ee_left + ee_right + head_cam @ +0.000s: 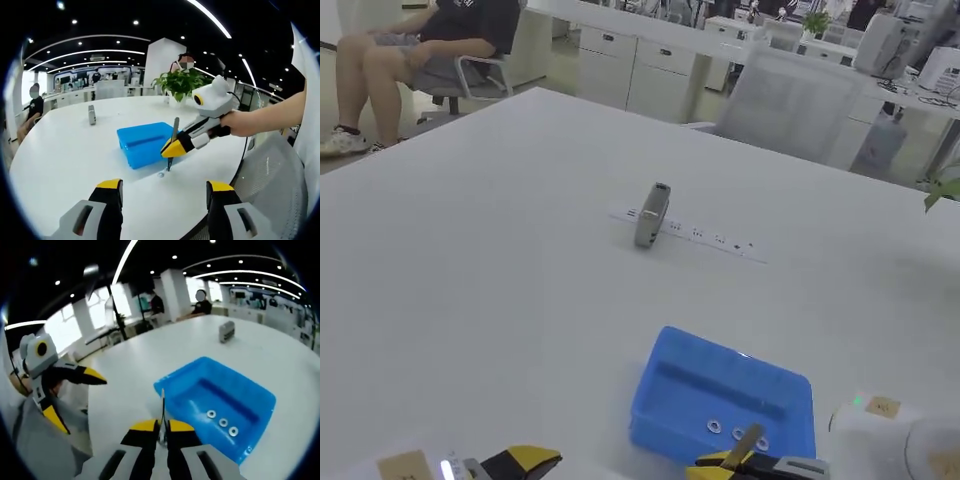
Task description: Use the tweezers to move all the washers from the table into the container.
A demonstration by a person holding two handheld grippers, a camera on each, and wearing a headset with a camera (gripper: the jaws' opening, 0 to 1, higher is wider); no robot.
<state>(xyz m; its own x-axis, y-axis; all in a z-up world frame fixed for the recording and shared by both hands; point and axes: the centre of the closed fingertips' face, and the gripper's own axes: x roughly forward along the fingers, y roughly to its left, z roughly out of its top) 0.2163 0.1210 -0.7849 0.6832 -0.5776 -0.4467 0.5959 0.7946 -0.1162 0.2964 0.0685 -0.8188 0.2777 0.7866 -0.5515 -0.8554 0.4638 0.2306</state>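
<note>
A small silver metal washer [160, 175] lies on the white table [75, 150], just beside the shallow blue plastic container [142, 142] and right under the tips of the slim metal tweezers [173, 135]. Three more washers [223, 422] sit inside the container. The right gripper [162, 429] is clamped on the tweezers. The left gripper [165, 186] hangs with its jaws wide apart, holding nothing. To pick well, the tips should probably straddle the washer's rim, pinch gently, then lift over the container wall before letting go.
</note>
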